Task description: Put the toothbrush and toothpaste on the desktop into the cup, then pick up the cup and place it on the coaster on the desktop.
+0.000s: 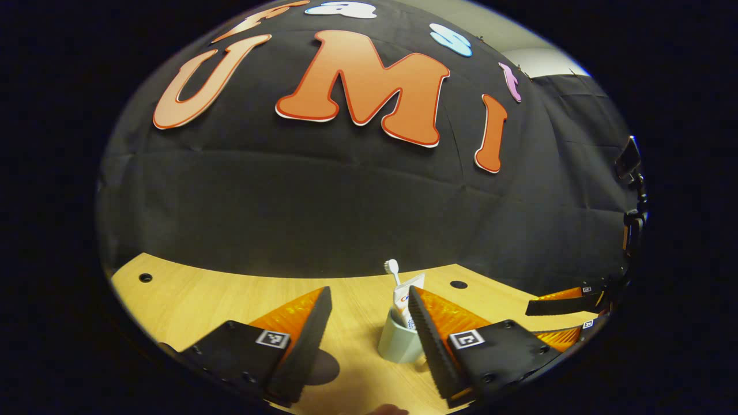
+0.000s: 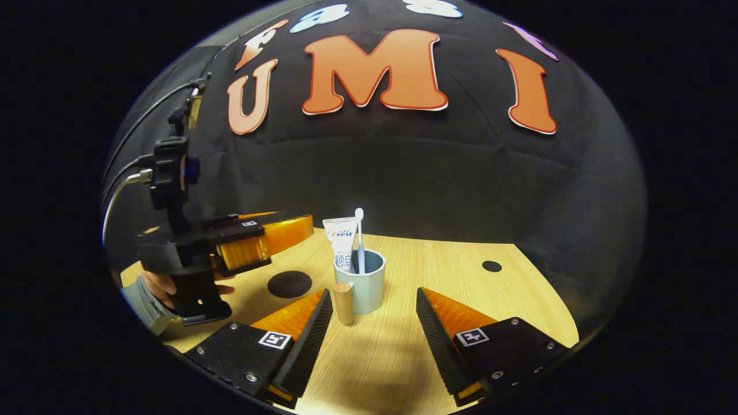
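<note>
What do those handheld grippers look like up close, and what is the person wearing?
Each gripper has two wedge-shaped fingers with ribbed inner faces, mounted on black bolted plates bearing small square black-and-white markers. In the right gripper view, the left gripper sits on a chunky black handle with cables running from a mount on top. The person's hand emerges from a grey sleeve.

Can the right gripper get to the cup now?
Probably yes. The right hand-held gripper is open and the cup stands just ahead between its fingers, with bare table between them. The cup's wooden handle faces it.
</note>
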A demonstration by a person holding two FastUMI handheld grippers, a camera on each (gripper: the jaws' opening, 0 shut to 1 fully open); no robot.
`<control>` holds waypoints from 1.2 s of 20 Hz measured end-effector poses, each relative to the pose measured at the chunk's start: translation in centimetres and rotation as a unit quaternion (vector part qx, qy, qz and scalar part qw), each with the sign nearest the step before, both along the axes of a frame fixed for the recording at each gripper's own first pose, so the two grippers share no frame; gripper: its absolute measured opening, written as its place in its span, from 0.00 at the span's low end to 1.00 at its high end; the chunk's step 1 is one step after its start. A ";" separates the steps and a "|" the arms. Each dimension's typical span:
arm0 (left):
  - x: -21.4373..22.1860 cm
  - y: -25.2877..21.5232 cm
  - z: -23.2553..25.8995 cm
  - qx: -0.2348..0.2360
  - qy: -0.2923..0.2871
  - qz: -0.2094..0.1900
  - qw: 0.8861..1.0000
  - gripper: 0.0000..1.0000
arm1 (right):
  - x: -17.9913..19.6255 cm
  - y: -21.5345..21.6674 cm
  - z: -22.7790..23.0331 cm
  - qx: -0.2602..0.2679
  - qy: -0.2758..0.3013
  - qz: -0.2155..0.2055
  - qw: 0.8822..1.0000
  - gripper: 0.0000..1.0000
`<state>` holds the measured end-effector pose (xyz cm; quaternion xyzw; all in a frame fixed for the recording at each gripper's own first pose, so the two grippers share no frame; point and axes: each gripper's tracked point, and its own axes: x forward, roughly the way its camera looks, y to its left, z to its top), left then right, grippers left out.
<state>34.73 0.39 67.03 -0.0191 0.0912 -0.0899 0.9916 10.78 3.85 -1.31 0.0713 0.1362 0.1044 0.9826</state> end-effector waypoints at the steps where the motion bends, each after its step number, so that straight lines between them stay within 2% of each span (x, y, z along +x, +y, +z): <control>1: -0.7 0.9 0.1 0.017 0.001 0.009 1.000 0.93 | 0.3 0.3 0.0 -0.004 0.006 0.005 1.000 0.88; 2: -1.4 1.8 0.4 0.033 0.002 0.021 0.999 1.00 | 0.5 0.7 0.1 -0.007 0.013 0.012 1.000 0.88; 4: -2.6 3.2 1.5 0.045 -0.002 0.033 0.998 1.00 | 0.8 1.3 0.4 -0.010 0.027 0.024 0.999 0.88; 9: -6.1 6.2 4.5 0.054 -0.024 0.058 0.997 1.00 | 1.8 1.0 0.5 -0.038 0.073 0.019 0.996 0.88; 14: -10.2 7.1 7.4 0.073 -0.068 0.064 0.993 0.99 | 1.5 1.0 -0.6 -0.042 0.122 0.025 0.991 0.88; 18: -13.7 7.2 10.2 0.080 -0.128 0.078 0.985 1.00 | 2.7 2.2 -1.2 -0.040 0.154 0.035 0.987 0.88; 24: -17.5 7.0 10.5 0.111 -0.143 0.080 0.980 1.00 | 4.4 2.9 -2.6 -0.053 0.206 0.034 0.976 0.88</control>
